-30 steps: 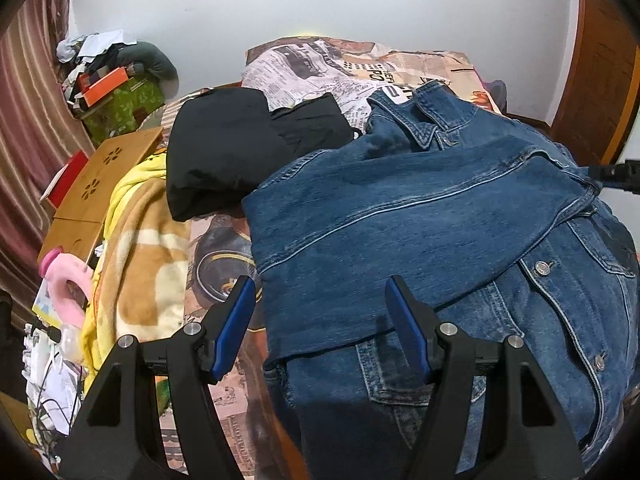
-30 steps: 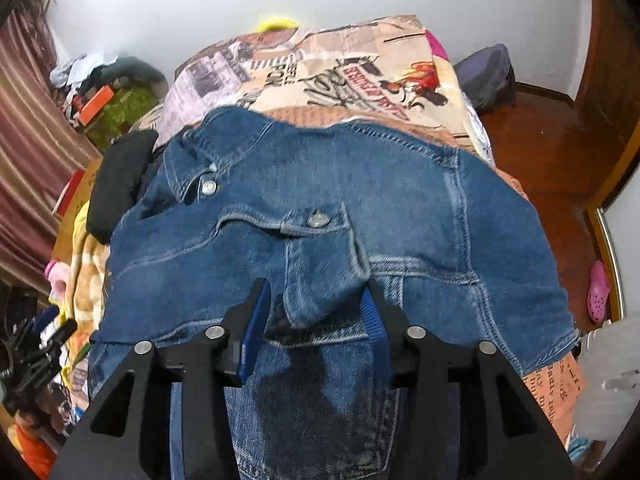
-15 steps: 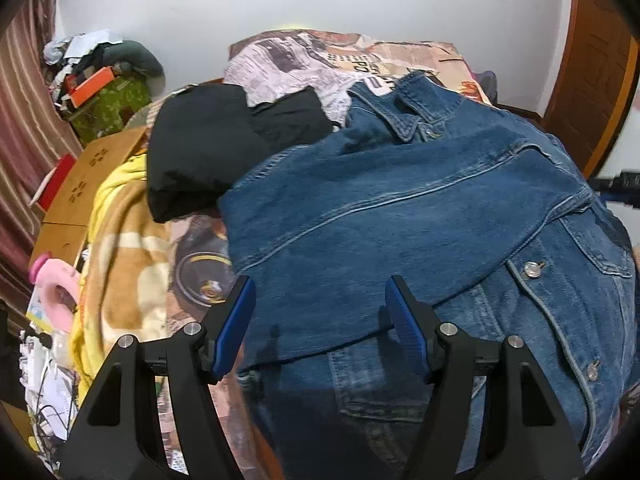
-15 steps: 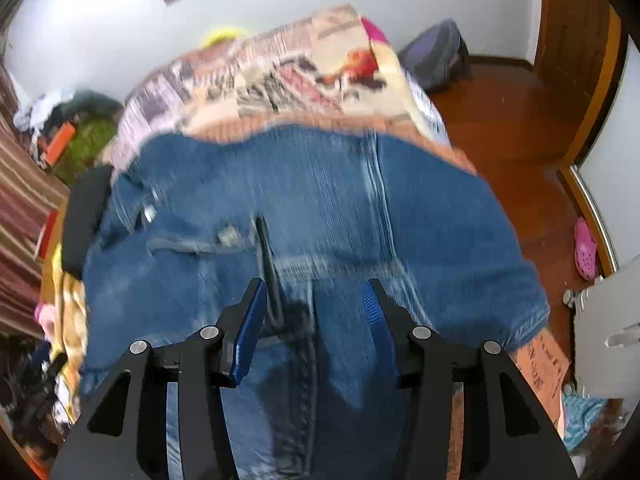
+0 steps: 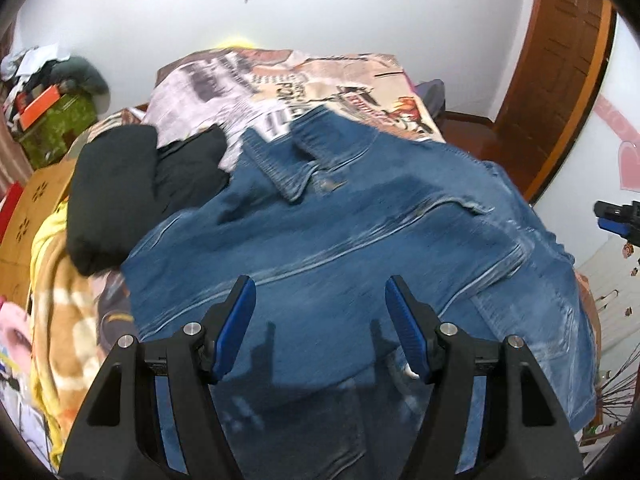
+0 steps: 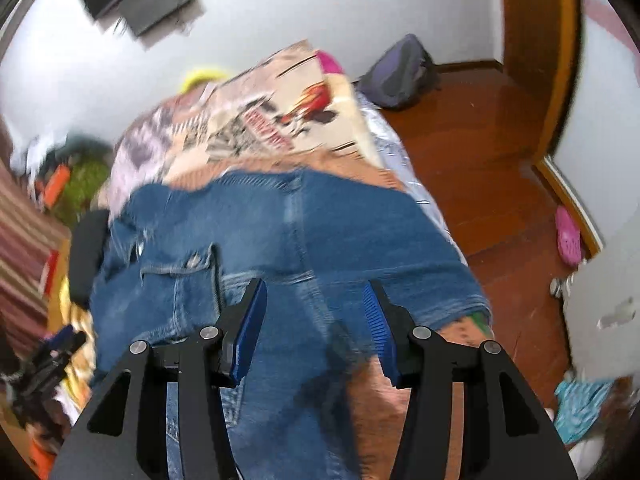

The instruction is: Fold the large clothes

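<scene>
The left gripper (image 5: 320, 312) has two black arms with blue pads, and its jaws stand wide apart with nothing between them. It hangs above the big blue denim jacket (image 5: 360, 248) and does not touch it. The jacket lies spread out on the bed with the newspaper-print cover (image 5: 304, 80), and its collar sits toward 12 o'clock from the gripper. At 10 o'clock from the left gripper, a folded black cloth (image 5: 116, 196) rests on the bed, touching the jacket's edge. At 9 o'clock lies a soft yellow and tan blanket (image 5: 60, 280). Far off at 10 o'clock is a green box with an orange thing on top (image 5: 56, 120). At 3 o'clock, near the picture's edge, the tip of the other gripper shows. The right gripper (image 6: 316, 320) is also black with blue pads. Its jaws are apart and empty, and it hangs over the jacket (image 6: 280, 232) too, near the jacket's lower hem. At 10 o'clock from it is a jacket pocket with a metal button (image 6: 195, 260). At 1 o'clock the brown wood floor (image 6: 480, 152) shows beside the bed, with a dark purple bag (image 6: 400, 72) on it. At 3 o'clock a pink shoe (image 6: 568, 236) lies on the floor. The picture is blurry.
</scene>
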The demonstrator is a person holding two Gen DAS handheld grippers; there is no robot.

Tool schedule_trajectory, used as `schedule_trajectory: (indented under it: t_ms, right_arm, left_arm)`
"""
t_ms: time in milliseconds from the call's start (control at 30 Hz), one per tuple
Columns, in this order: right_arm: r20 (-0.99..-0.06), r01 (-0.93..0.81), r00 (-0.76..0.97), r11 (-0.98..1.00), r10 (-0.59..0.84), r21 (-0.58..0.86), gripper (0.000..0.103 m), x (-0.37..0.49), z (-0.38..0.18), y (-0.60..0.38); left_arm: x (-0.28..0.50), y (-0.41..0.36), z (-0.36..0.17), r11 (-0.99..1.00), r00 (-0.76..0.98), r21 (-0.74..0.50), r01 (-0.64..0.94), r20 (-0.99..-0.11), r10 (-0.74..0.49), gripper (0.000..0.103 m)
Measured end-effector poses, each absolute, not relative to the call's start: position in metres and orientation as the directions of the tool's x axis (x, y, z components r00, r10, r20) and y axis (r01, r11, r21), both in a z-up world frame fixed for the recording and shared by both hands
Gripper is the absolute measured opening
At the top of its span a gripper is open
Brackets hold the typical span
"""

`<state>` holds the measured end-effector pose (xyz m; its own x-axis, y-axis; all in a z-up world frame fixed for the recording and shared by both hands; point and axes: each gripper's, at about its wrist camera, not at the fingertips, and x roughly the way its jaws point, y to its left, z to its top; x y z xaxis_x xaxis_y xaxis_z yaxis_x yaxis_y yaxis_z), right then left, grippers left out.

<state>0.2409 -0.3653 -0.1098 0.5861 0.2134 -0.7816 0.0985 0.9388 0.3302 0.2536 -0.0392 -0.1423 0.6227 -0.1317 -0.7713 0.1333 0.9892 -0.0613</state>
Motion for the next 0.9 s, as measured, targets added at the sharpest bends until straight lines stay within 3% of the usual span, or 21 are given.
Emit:
schedule_trajectory:
  t_ms: [233, 500, 633, 900]
  right_arm:
    - [-0.81, 0.258, 0.568, 0.905, 0.142, 0.34, 0.053, 0.234, -0.126, -0.411]
    - [-0.865, 0.36, 0.408, 0.819, 0.292, 0.446, 0.053, 0.254, -0.203, -0.424]
    - [-0.858, 0.382, 0.426, 0.803, 0.286, 0.457, 0.062, 0.264, -0.207, -0.427]
    - [-0.865, 0.505, 0.429, 0.725, 0.26, 0.468, 0.062, 0.287, -0.231, -0.448]
  left_arm:
    - [0.261, -0.067, -0.151, 0.984, 0.599, -0.056, 0.169, -0.787, -0.147, 0.066]
    - [0.255, -0.071, -0.157, 0.984, 0.599, 0.006, 0.179, -0.794, -0.104, 0.066]
    - [0.251, -0.068, -0.155, 0.983, 0.611, 0.043, 0.179, -0.788, -0.077, 0.066]
    - [0.246, -0.066, -0.155, 0.982, 0.635, 0.096, 0.16, -0.772, -0.028, 0.066]
